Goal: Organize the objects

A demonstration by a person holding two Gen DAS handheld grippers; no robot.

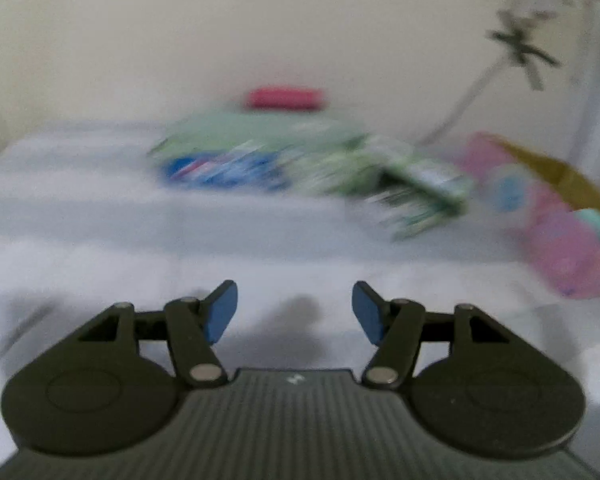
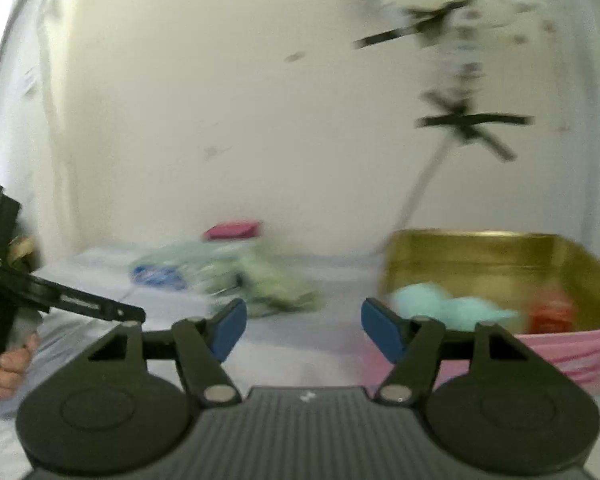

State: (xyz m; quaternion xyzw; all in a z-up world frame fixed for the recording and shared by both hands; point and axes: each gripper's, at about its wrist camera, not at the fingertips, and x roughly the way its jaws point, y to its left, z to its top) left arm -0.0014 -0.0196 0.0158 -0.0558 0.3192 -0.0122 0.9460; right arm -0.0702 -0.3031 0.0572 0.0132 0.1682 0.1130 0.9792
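Both views are blurred by motion. A pile of green and blue packets (image 1: 300, 160) lies on the white cloth (image 1: 180, 248), with a small pink-red item (image 1: 286, 98) behind it by the wall. My left gripper (image 1: 294, 312) is open and empty, well short of the pile. A pink box with a gold inside (image 2: 500, 272) holds a teal item (image 2: 448, 306) and a red-orange item (image 2: 550, 314). My right gripper (image 2: 302, 334) is open and empty, just in front of the box's left corner. The pile (image 2: 236, 276) lies ahead left.
A cream wall (image 1: 260, 40) rises behind the surface. A branch with dark leaves and white flowers (image 2: 456, 92) hangs at the upper right. The left gripper's handle and the hand holding it (image 2: 8, 312) show at the left edge of the right wrist view.
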